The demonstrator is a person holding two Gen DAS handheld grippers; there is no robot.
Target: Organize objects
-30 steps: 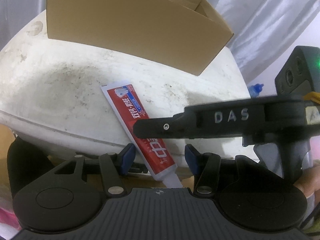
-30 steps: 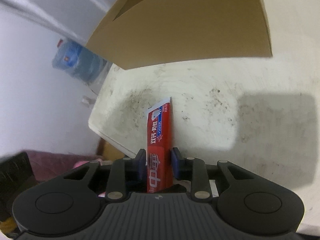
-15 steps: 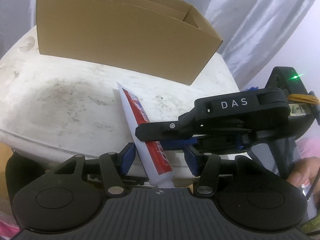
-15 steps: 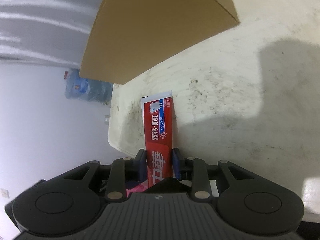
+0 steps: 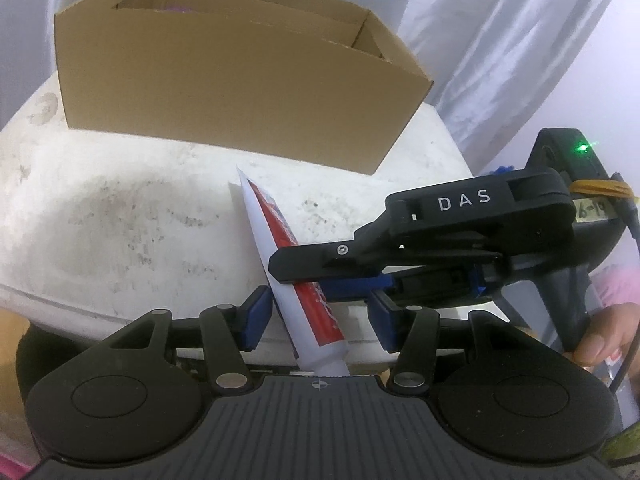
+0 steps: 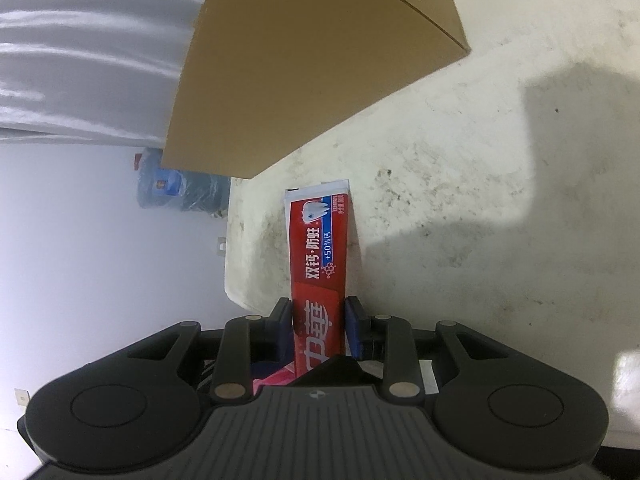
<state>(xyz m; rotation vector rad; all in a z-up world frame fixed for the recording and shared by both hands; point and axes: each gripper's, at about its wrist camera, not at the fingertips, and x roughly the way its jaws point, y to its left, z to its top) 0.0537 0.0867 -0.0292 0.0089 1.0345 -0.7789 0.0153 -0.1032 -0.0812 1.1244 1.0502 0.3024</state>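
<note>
While the right gripper (image 6: 318, 322) clamps the red toothpaste tube (image 6: 318, 256) near its cap end, blue pads pressed on both flat sides, the tube is held clear above the stained white table (image 6: 480, 208), crimped tail pointing to 12 o'clock in the right wrist view. In the left wrist view the same tube (image 5: 276, 236) runs from 6 o'clock up toward 12, its white cap end low between the left gripper's (image 5: 318, 314) pads. Left gripper: jaws wide apart, gripping nothing; left pad just beside the tube, contact cannot be told; right pad well apart from it. The right gripper (image 5: 298, 272) body, marked "DAS", enters from 3 o'clock and crosses in front of the tube's middle, hiding part of the label. A hand (image 5: 604, 336) holds its handle at 4 o'clock. Open cardboard box (image 5: 224, 80) stands on the table (image 5: 120, 208) at 12 o'clock, beyond the tube's tail, apart from it; something purple shows faintly inside, too small to identify. Box near wall (image 6: 312, 64) fills 12 o'clock in the right view. Pale curtain (image 5: 500, 40) behind. Blue water jug (image 6: 180, 190) at 10 o'clock, off the table edge.
</note>
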